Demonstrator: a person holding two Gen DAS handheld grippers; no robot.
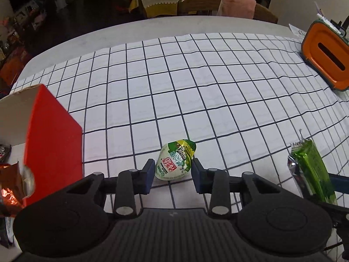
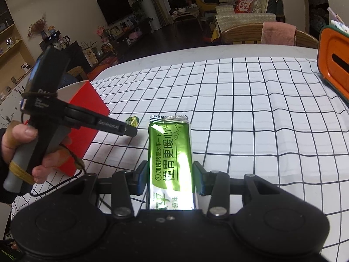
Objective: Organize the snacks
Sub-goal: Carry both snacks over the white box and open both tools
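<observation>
A checked cloth (image 1: 196,83) is spread over most of the table (image 1: 152,25), and the middle of it is left bare, so open room is offered from 10 to 2 o'clock in both views. An orange caddy (image 1: 325,59) is set at 2 o'clock near the table's far edge. A red box (image 1: 52,135), open at the top, is stood at 9 o'clock in the left view; foil packets (image 1: 8,187) are seen inside it, so part of the sorting is judged done.

Two snacks are left. A green wafer pack (image 2: 170,159) is clamped lengthwise in the right gripper (image 2: 170,179). A small jelly cup (image 1: 174,163) is gripped between the pads of the left gripper (image 1: 172,174), seemingly raised just off the cloth, beside the box's near corner, which must be cleared.
</observation>
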